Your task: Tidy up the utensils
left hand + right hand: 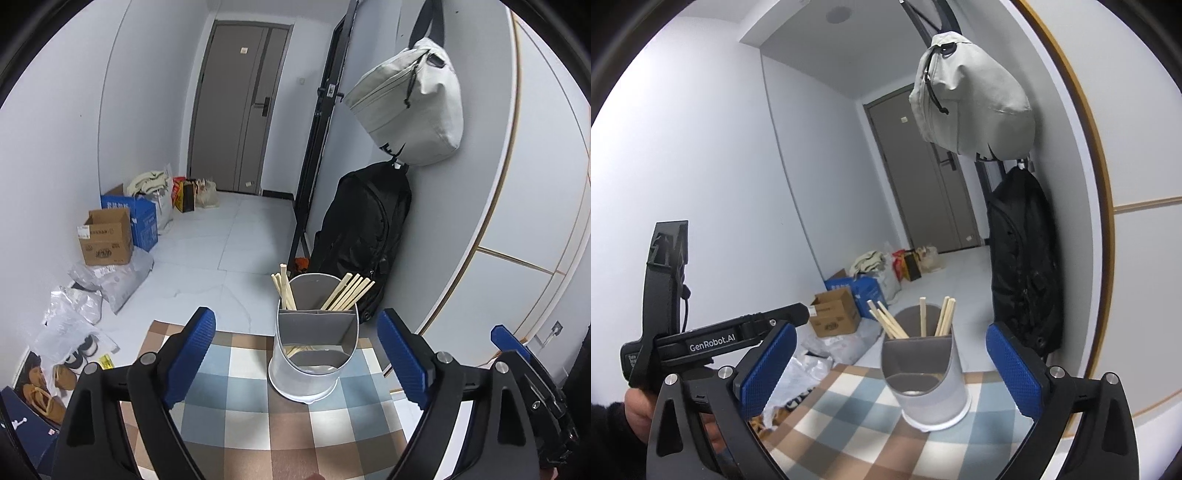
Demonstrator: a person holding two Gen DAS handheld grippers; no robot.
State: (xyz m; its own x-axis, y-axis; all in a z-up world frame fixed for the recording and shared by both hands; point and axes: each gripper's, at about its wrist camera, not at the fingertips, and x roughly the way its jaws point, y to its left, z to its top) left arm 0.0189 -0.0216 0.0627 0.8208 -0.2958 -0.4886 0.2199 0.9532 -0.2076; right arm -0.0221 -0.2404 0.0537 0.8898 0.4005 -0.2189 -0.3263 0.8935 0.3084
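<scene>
Left gripper (295, 354): I had its blue pads spread wide with nothing between them, held back from the holder
Right gripper (890, 369): likewise spread wide and empty; in its own view the left unit sat off to its left, gripped by the person's hand (639, 410)
Utensil holder (314, 354): stood upright straight ahead of both grippers on the checked cloth (258, 417), centred between the pads but beyond them, untouched
Chopsticks (349, 291): two bundles leaned in the far compartments, one ahead-left (283, 291), one ahead-right; the near compartment looked empty apart from reflections
Loose utensils: I saw none on the cloth in either view
Step in hand: I judged the sorting was finished or nearly so, both grippers pulled clear
Next move: I judged it called for checking for stray pieces before going in again; if any, a narrow pinch on a thin stick
</scene>
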